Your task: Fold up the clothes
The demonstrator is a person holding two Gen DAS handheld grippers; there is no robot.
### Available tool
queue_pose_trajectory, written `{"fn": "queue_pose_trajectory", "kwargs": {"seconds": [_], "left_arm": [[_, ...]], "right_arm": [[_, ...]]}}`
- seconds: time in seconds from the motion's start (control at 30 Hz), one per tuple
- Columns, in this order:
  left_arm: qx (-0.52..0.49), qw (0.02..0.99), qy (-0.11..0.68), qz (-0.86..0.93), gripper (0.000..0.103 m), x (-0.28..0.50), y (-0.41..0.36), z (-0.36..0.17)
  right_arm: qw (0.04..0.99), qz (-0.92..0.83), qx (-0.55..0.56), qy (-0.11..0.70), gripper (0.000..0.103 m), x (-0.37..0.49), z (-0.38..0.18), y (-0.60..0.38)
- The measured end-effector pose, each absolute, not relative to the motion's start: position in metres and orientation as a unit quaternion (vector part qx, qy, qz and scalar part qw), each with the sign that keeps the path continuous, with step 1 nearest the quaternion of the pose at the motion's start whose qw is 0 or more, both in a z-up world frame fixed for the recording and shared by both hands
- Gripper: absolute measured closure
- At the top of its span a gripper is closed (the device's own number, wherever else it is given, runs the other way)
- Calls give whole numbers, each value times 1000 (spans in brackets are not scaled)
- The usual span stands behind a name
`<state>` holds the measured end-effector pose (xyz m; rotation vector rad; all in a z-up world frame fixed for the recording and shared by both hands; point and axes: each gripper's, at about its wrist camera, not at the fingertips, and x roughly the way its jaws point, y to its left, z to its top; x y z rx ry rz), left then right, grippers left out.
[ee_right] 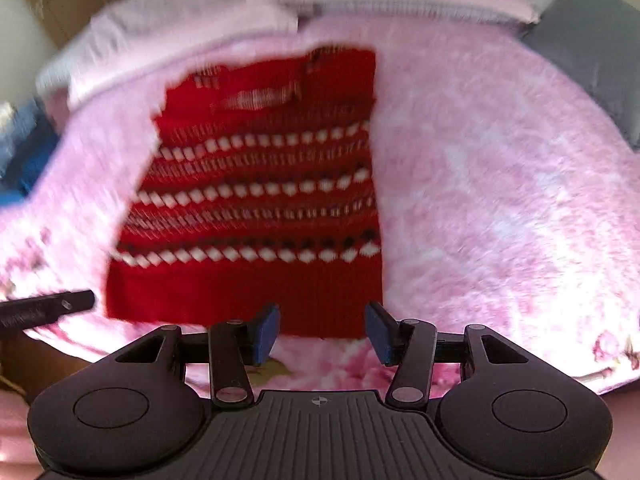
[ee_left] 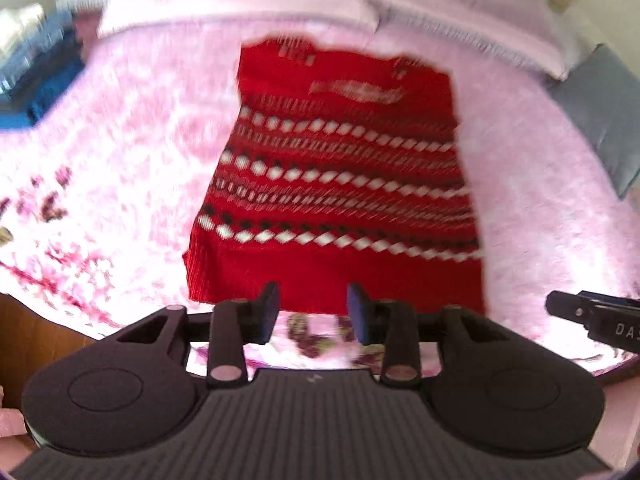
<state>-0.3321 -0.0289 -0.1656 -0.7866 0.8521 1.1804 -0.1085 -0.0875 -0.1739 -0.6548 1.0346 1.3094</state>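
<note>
Jaws of left gripper (ee_left: 313, 312) parted, nothing between the blue pads, pointed at near hem of red sweater (ee_left: 340, 184). Jaws of right gripper (ee_right: 322, 332) likewise spread wide and empty, aimed at the hem's right corner. Both hovering just short of the hem, side by side, likely so each can take one bottom corner. Other tool's black tip visible at each view's edge.

Sweater flat on pink floral bedspread (ee_left: 120, 184), hem nearest, neckline away, white-and-black diamond bands running across. Sides straight, no sleeves showing: could be tucked under, could be a sleeveless knit; cannot tell through the motion blur. Shape fits either a garment with sides folded in and awaiting the lengthwise fold, or one simply spread out.

Beyond: pale pillows (ee_left: 460, 4) at the head, grey cushion (ee_right: 592, 48) at right, blue heap (ee_left: 44, 92) at left.
</note>
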Motion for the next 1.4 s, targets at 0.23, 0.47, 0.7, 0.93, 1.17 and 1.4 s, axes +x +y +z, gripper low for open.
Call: {"fn": "queue_pose_trajectory", "kwargs": {"seconds": [0.23,0.47,0.7,0.93,1.17,1.4], "left_arm": [[-304,693,355,549,65,-313,-102,-102],[-284,692,332,574,62,-319,-145,-72],[-256,691,329,590,56,-321,-170,-63],[-229,696,331,595,45,-320,-188,-60],[-220,690,341,599,39,-318,-197,-66],[-226,684,363,591,37,-316,-204,-78]], "right_arm": [[626,608,-287,396,52,-115,-122,-152],[619,635,-291,360,52,-124,-90,-205],[610,648,-298,347,21,-134,-90,-217],[610,651,-300,337,17,-141,-88,-226],[610,648,-306,338,16,-145,-89,-234],[602,647,-312,349,8,-147,-96,-239]]}}
